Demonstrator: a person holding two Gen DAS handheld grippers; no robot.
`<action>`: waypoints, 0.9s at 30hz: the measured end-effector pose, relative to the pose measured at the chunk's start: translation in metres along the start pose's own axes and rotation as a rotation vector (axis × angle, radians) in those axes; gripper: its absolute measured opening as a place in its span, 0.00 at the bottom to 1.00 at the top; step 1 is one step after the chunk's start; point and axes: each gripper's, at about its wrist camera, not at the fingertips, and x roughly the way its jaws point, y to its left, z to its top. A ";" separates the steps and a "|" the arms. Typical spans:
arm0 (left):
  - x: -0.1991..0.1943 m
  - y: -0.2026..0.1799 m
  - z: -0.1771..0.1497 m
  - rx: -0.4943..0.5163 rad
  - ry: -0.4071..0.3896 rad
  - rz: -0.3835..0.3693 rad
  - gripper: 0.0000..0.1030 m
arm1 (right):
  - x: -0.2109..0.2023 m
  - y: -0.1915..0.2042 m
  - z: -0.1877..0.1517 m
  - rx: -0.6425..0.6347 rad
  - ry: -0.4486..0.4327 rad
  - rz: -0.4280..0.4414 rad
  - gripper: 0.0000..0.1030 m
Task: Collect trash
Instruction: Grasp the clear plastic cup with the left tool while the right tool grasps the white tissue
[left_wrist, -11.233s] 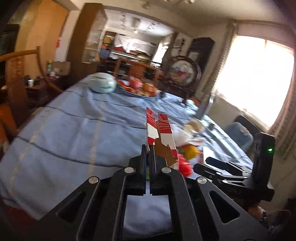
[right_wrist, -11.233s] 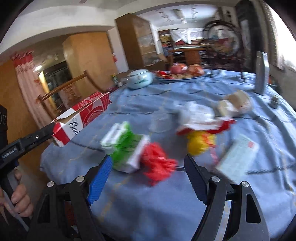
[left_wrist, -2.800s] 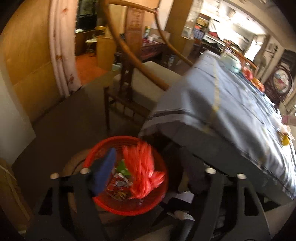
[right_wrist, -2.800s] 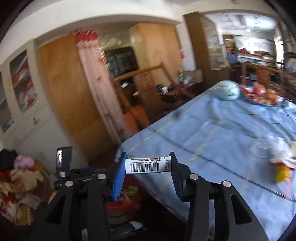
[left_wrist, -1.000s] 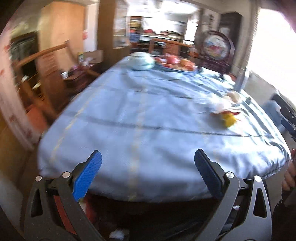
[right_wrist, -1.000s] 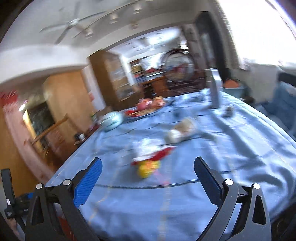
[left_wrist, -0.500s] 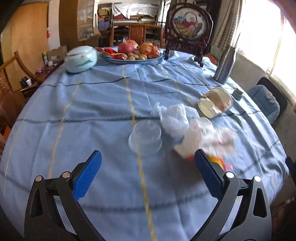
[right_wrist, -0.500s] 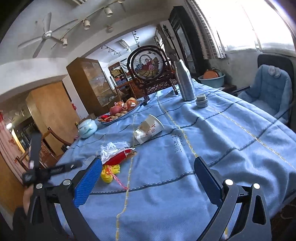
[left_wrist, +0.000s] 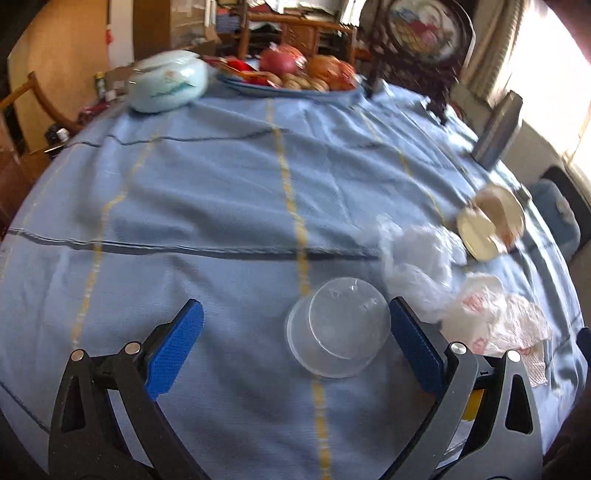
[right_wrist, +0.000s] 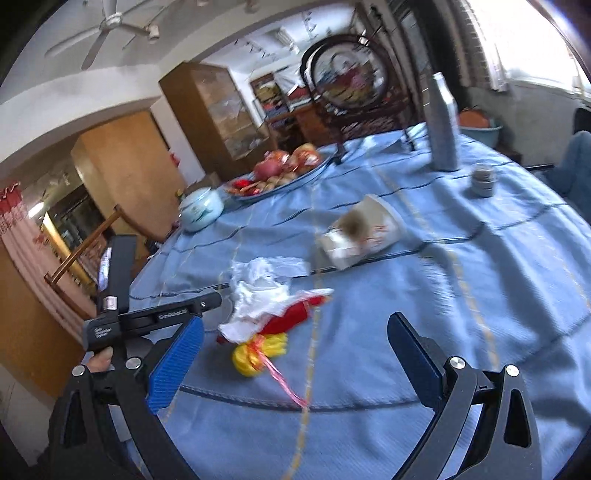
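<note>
My left gripper (left_wrist: 295, 347) is open and low over the blue tablecloth. A clear plastic cup (left_wrist: 340, 326) lies on its side between the fingers, close to the right pad (left_wrist: 417, 347). Right of it lie a crumpled white bag (left_wrist: 417, 258), a white and pink wrapper (left_wrist: 495, 317) and a tipped paper cup (left_wrist: 491, 221). My right gripper (right_wrist: 295, 362) is open and empty. Just ahead of it lie a yellow wrapper (right_wrist: 258, 354), a red wrapper (right_wrist: 291, 317), the white bag (right_wrist: 258, 291) and, farther off, the paper cup (right_wrist: 365, 230).
At the back stand a fruit plate (right_wrist: 280, 170), a pale lidded pot (right_wrist: 201, 208), a steel bottle (right_wrist: 443, 125) with its cap (right_wrist: 484, 179), and a round framed picture (right_wrist: 347, 77). The left gripper's body (right_wrist: 147, 317) and a hand (right_wrist: 99, 363) show at the left. A wooden chair (left_wrist: 33, 96) stands beside the table.
Both grippers have come in lower and closer over the table. The clear cup now lies between the left fingers, and the yellow wrapper sits nearer the right gripper.
</note>
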 end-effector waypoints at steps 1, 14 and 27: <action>-0.002 0.005 0.000 -0.002 -0.005 0.010 0.93 | 0.007 0.004 0.004 -0.005 0.016 0.010 0.95; -0.015 0.047 -0.001 -0.128 -0.057 0.011 0.93 | 0.084 0.060 0.023 -0.243 0.158 -0.020 0.76; -0.013 0.013 -0.004 0.027 -0.040 -0.038 0.93 | 0.066 0.016 0.032 -0.092 0.042 0.038 0.12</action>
